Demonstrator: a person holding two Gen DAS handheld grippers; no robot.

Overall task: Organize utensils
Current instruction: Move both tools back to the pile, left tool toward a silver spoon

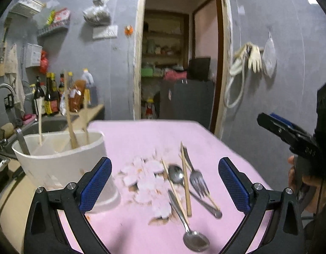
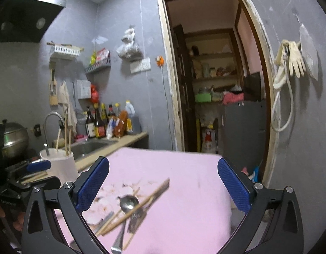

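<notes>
A pile of utensils lies on the pink table (image 1: 141, 131): two metal spoons (image 1: 176, 174) (image 1: 194, 241), a fork (image 1: 198, 182) and wooden chopsticks (image 1: 185, 180). A white utensil holder (image 1: 61, 158) stands at the table's left, holding several chopsticks and a metal handle. My left gripper (image 1: 165, 184) is open and empty, above the pile. My right gripper (image 2: 164, 184) is open and empty over the pile; the spoon (image 2: 128, 203), chopsticks (image 2: 141, 205) and holder (image 2: 61, 165) show in its view. The right gripper also shows in the left wrist view (image 1: 290, 133).
A sink (image 1: 50, 124) with a faucet (image 1: 2, 91) and sauce bottles (image 1: 50, 97) lie behind the holder. An open doorway (image 1: 180, 63) is behind the table. Gloves and a hose (image 1: 245, 63) hang on the right wall. The table's far edge is near the doorway.
</notes>
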